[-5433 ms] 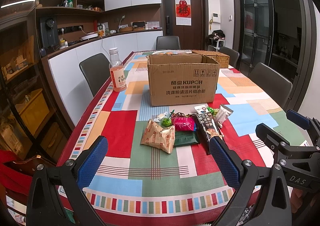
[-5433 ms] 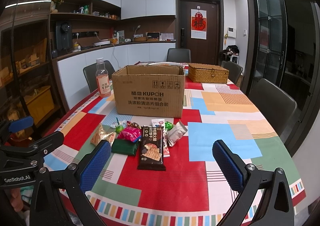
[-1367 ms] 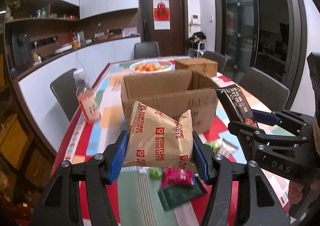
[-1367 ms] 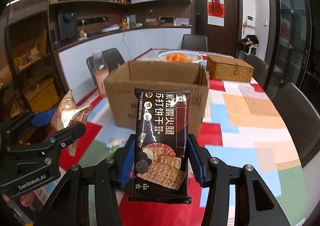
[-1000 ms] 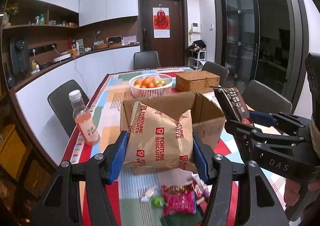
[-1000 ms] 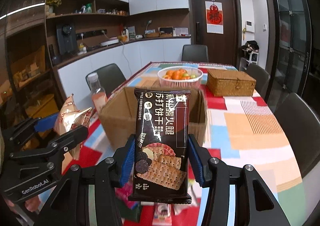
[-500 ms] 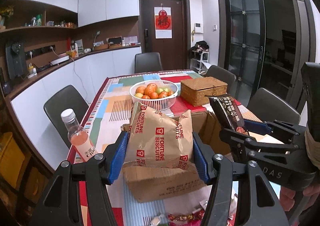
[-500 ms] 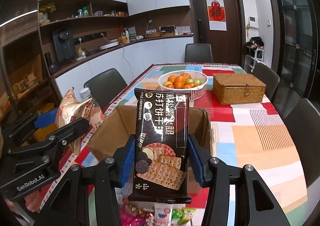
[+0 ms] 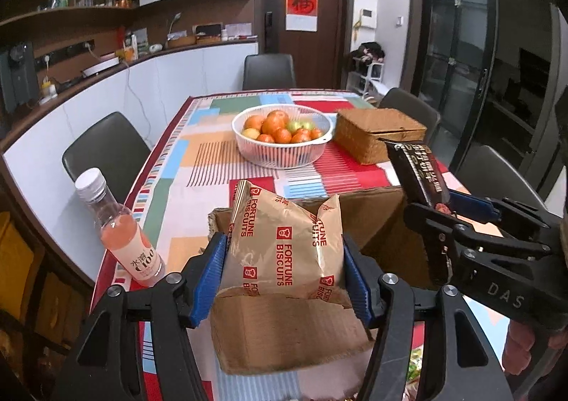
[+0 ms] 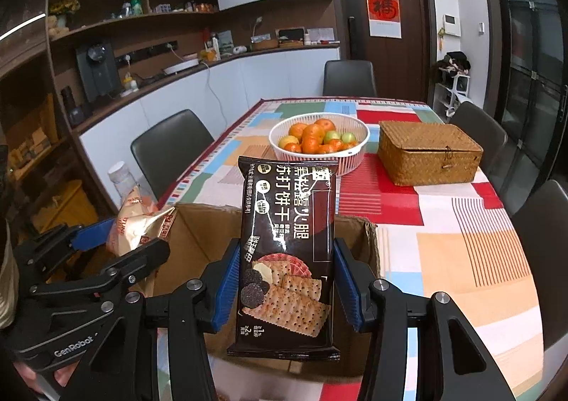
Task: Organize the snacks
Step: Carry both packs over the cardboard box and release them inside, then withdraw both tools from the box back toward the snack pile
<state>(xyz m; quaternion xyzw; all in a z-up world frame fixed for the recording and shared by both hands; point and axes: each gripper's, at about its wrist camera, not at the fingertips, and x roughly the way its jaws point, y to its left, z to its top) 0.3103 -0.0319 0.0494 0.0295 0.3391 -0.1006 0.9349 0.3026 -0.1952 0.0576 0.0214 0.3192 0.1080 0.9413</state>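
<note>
Both grippers point(image 9: 285, 275) point(image 10: 285, 280) clamped, raised over box point(image 9: 372, 223).

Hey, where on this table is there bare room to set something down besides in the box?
Bare tablecloth lies right of the cardboard box, on the near side of the wicker box. Another patch lies between the drink bottle and the fruit basket. It is crowded above the box: both hand-held grippers hold packs there, Fortune Biscuits bag and cracker pack.

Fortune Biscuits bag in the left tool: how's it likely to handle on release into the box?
Fortune Biscuits bag looks puffed and creased, so probably light and squashy. Glossy film may slip. Left tool pinches its sides over the cardboard box; contents are likely brittle, so drop it low.
</note>
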